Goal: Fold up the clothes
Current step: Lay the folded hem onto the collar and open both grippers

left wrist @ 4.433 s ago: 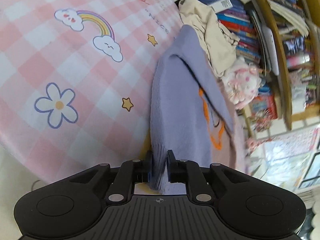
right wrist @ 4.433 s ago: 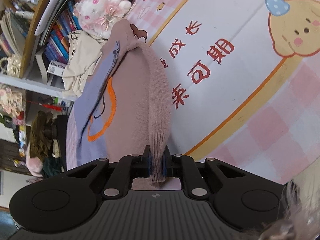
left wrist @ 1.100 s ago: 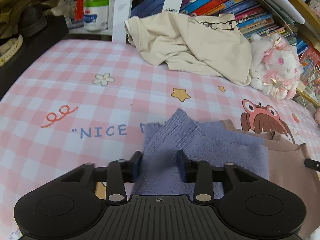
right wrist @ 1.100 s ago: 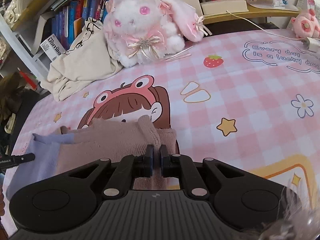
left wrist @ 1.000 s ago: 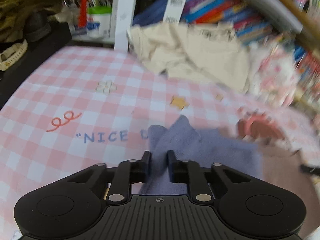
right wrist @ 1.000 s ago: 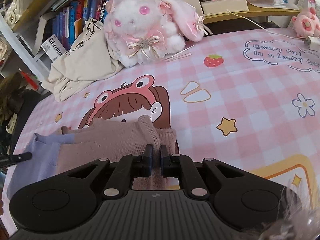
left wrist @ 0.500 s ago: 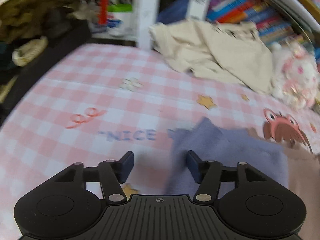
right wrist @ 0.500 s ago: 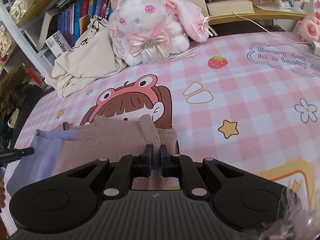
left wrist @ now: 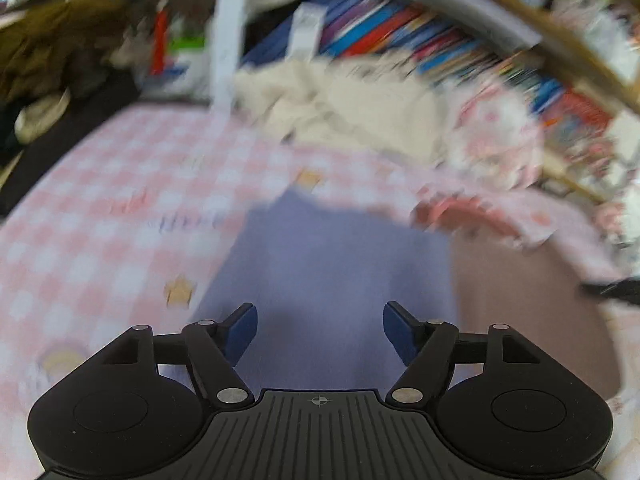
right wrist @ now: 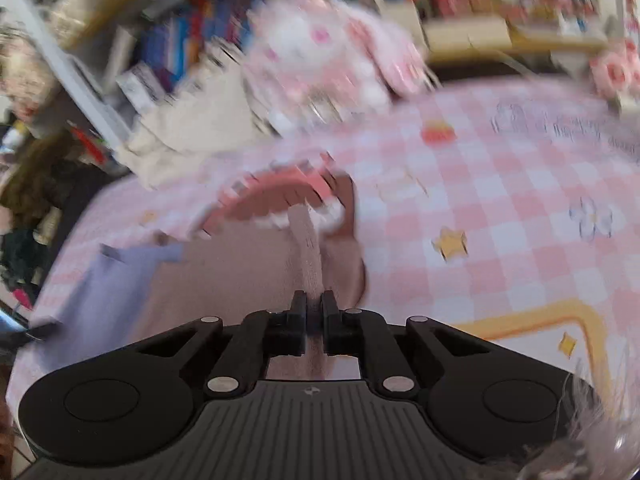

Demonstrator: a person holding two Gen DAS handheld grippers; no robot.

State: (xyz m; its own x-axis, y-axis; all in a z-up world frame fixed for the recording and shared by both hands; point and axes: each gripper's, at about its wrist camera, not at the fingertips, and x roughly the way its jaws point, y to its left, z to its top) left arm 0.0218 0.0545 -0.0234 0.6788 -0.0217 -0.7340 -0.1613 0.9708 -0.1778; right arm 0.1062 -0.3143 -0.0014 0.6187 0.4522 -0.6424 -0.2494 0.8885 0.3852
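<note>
A knit sweater, lilac (left wrist: 336, 264) on one half and dusty pink (left wrist: 516, 280) on the other, lies folded on the pink checked cloth (left wrist: 100, 216). My left gripper (left wrist: 316, 330) is open and empty just above the lilac part. In the right wrist view the sweater (right wrist: 224, 276) shows pink with the lilac part at the left. My right gripper (right wrist: 314, 308) is shut on a raised fold of the pink edge. Both views are blurred by motion.
A cream garment (left wrist: 352, 112) is heaped at the back of the cloth, next to a white and pink plush rabbit (right wrist: 324, 60). Bookshelves (left wrist: 400, 40) full of books stand behind. Dark clutter (left wrist: 44, 80) lies at the far left.
My left gripper has let go of the lilac part and opened wide over it. My right gripper stays shut on the pink edge and has lifted a fold of it. Both cameras now move fast.
</note>
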